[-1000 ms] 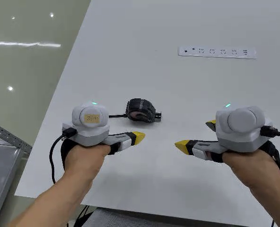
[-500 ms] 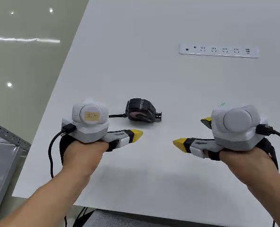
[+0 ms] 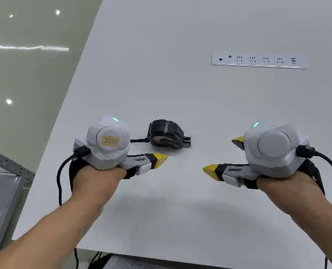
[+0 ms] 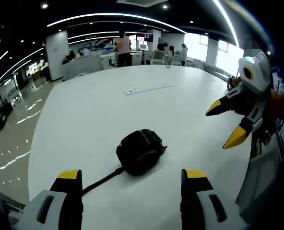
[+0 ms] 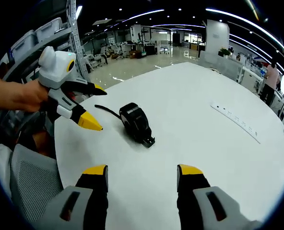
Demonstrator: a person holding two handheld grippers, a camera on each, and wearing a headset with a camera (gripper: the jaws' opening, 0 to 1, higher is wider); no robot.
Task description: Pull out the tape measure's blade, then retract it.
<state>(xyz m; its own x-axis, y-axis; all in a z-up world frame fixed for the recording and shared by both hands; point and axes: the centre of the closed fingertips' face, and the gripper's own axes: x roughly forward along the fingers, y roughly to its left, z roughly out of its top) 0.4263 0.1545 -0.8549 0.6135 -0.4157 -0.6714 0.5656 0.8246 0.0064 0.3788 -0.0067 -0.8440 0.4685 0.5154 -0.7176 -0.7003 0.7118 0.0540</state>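
On the left, our left tool (image 4: 131, 175) hangs just over the surface (image 3: 155, 67), its jaws spread wide with nothing between them. Just beyond it the tape measure (image 3: 167, 133) lies on its side with the blade fully wound in, and its black strap (image 3: 138, 138) trails toward the left tool. Further right, our right tool (image 5: 142, 170) is also wide apart and empty, near the case but clear of it. A white power strip (image 3: 258, 60) lies well behind, to the right.

Over the last second the right tool has edged a little closer to the tape measure. The left tool has barely shifted, and the case has not moved against the power strip. We judge that we are closing in: no grip is taken, and neither the pull nor the retraction has begun.

The head view hides the left tool's far jaw behind its body. The left gripper view shows both jaws and the strap running in between them. The right gripper view gives the plainest look at the case's mouth, where the blade's hook (image 5: 149, 141) sits, turned toward the right tool.
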